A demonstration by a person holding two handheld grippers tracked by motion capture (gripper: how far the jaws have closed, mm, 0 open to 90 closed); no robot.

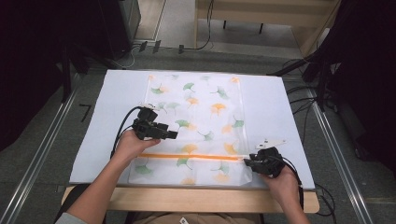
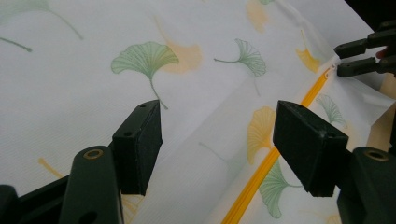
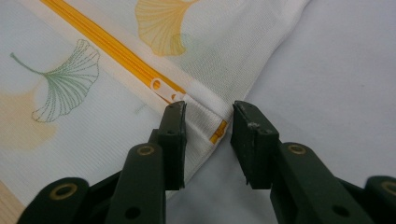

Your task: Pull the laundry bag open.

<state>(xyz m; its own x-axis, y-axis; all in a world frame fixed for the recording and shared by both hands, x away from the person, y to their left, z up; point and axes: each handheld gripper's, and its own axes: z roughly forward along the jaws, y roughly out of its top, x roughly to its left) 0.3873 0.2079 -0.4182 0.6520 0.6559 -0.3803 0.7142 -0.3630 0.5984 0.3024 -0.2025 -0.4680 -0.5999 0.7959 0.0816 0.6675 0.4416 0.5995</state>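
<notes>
You held the right claw (image 3: 208,135) part-open astride the zipper pull (image 3: 163,91) at the bag (image 1: 196,107) edge, ready to pinch; your left claw (image 2: 217,140) hovered wide open, empty.

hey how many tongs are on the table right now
2: left tongs hover open over the leaf-print bag, above its orange zipper; right tongs are at the zipper's right end.

A pale sheet (image 1: 116,93) covers the wooden table (image 1: 196,199) — cables (image 1: 201,44) trail across the grey floor (image 1: 51,135) beyond.
</notes>
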